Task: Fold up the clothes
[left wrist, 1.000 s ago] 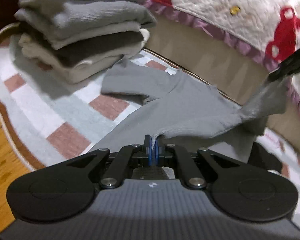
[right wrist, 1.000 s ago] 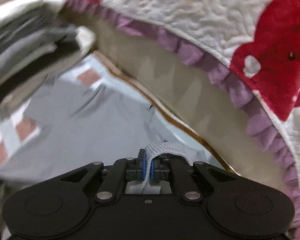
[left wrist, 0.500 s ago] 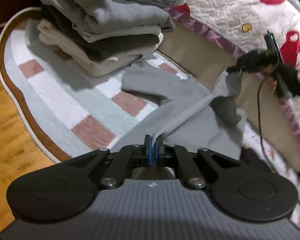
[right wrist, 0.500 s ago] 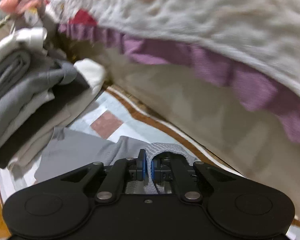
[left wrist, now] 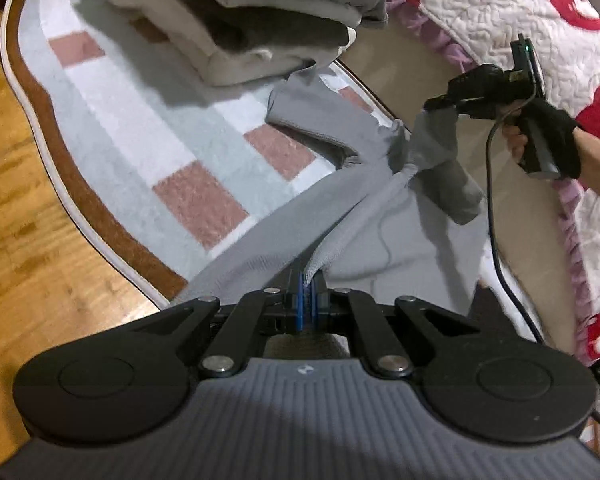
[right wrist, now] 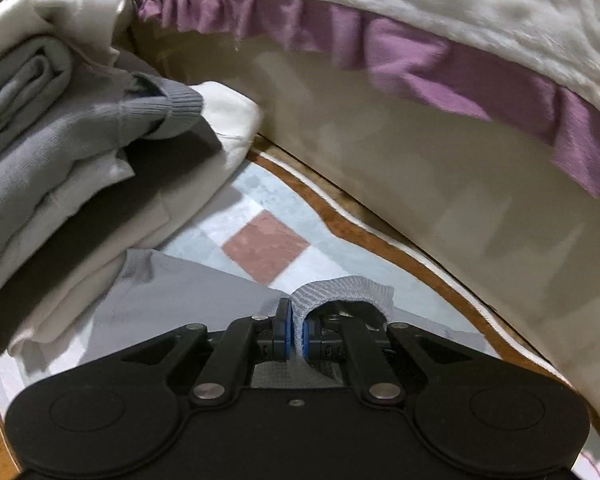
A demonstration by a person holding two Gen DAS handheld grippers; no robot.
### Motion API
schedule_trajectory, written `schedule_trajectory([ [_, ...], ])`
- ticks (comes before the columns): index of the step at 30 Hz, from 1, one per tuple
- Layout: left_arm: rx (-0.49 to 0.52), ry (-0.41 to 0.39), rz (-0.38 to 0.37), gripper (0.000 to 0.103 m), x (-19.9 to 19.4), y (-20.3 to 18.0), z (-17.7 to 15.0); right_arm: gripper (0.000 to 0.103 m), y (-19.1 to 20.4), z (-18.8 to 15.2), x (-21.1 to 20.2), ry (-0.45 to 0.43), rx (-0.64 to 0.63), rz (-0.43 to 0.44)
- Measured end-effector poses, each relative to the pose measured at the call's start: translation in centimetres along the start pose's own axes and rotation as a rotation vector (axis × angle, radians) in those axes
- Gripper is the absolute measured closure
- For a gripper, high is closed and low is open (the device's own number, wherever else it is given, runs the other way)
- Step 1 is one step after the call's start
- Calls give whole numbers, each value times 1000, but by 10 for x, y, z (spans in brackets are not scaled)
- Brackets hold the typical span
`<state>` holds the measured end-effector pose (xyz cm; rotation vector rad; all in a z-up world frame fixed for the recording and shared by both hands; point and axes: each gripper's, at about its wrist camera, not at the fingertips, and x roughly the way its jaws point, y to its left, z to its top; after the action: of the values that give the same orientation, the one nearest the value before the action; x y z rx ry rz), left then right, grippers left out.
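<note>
Left wrist view: left gripper [left wrist: 308,300], jaws pinched on the ribbed edge of one grey garment [left wrist: 380,240]; right gripper [left wrist: 440,106], held in a gloved hand [left wrist: 548,136], clamps a second edge, lifted off the rug [left wrist: 140,128]. Right wrist view: right gripper [right wrist: 296,330] closed on a ribbed band of the garment [right wrist: 180,296], whose body lies on the rug [right wrist: 268,248] beside the bed. Handling, judged: light, soft, limp knit; sags between grips; best taken at ribbed hems or corners. Count: one garment in work; one stack [left wrist: 260,20] of folded clothes, several layers; one quilt [left wrist: 500,8]; two grippers.
</note>
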<state>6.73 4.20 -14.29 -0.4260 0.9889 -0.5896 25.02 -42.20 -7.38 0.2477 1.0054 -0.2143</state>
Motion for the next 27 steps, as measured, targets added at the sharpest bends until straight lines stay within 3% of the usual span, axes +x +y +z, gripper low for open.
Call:
schedule_trajectory([
  [3,9,-25,-4,100,-13,2,-2,97,5,2,1,-4,29,1],
  [7,52,-29,144,100,-17,13,-4,96,14,2,9,16,26,9],
  [13,122,39,135,100,1,4,-8,96,36,-2,28,69,-23,-35],
  [16,104,47,169,100,2,11,-7,82,40,-3,30,59,14,10],
  [17,102,49,198,99,3,13,-7,63,39,-3,26,40,39,57],
  [18,102,50,233,99,4,15,-6,54,36,-3,20,17,65,115],
  [20,98,52,276,98,6,18,-5,53,30,-3,7,-32,104,214],
  [21,92,50,273,98,6,18,-4,53,24,-4,-2,-60,110,224],
  [27,98,13,334,97,0,18,2,53,-38,-40,-52,-164,167,140],
])
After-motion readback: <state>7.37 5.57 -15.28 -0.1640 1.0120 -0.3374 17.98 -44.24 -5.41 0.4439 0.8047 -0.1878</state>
